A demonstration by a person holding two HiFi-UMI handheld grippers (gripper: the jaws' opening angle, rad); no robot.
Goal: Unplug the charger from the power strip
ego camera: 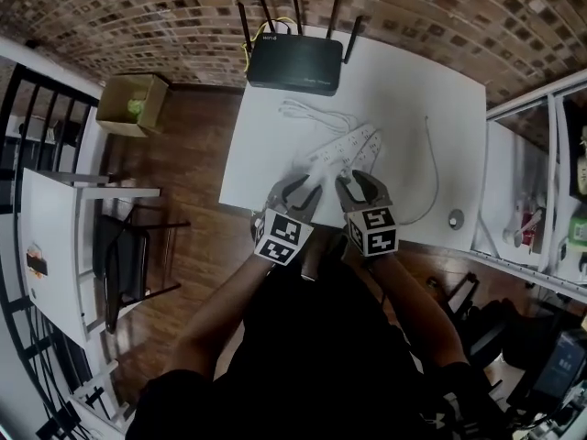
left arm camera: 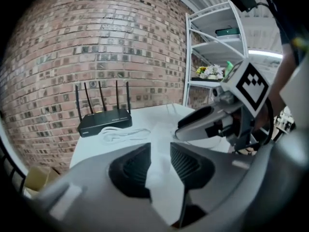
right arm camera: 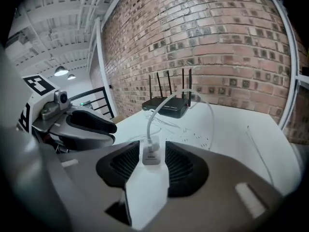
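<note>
Right tool (right arm camera: 152, 151): jaws standing apart, straddling charger (right arm camera: 150, 154), pads not pressing.
Left tool (left arm camera: 160, 151): jaws apart, hovering by power strip (ego camera: 335, 149), gripping nothing.
Charger: sitting plugged in strip on table (ego camera: 440, 108), cable (right arm camera: 149, 117) rising off top.
Handling: prob. light, stiff, slick; taking it by flat sides; strip likely lifting w/ it.
Hidden: prongs not showing.

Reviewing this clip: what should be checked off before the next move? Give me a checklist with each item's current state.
1. Charger sits between the jaws of the right gripper: ok.
2. Right pads pressing on the charger: not ok, jaws open.
3. Left gripper bracing the power strip: not ok, jaws apart, gripping nothing.
4. Charger seated in the power strip: cannot tell.
5. Charger cable slack: ok, it arcs loosely.
</note>
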